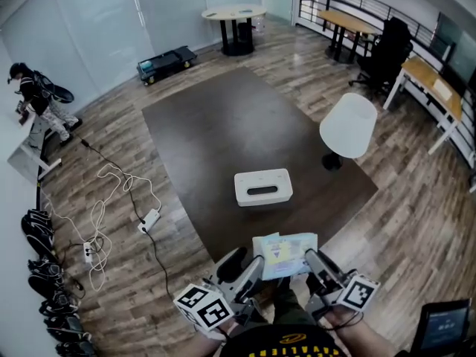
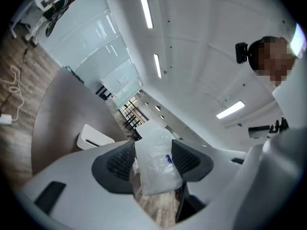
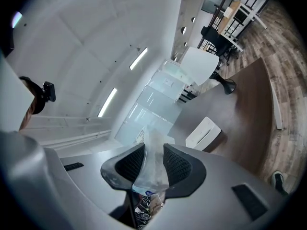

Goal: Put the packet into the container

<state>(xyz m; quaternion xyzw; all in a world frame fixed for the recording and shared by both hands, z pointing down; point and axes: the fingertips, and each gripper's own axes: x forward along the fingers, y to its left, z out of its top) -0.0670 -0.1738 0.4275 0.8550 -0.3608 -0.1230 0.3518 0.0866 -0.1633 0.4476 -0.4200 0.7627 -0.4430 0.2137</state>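
A clear plastic packet [image 1: 285,255] with a pale printed front hangs in the air just past the near end of the dark table [image 1: 216,125]. Both grippers hold it. My left gripper [image 1: 255,264] has its left edge. In the left gripper view the packet [image 2: 156,163] fills the wide gap between the pads of the left gripper [image 2: 152,158]. My right gripper [image 1: 311,263] has the right edge. In the right gripper view the packet [image 3: 152,164] sits edge-on in the right gripper [image 3: 153,163]. The white container [image 1: 262,187] with a slot in its top lies on the table ahead, and is also seen as the container [image 2: 94,138] and the container [image 3: 204,132].
A white chair [image 1: 348,125] stands at the table's right side. Cables and a power strip [image 1: 149,220] lie on the wood floor to the left. A person [image 1: 33,95] stands far left. A round table [image 1: 233,13] and desks [image 1: 428,80] are at the back.
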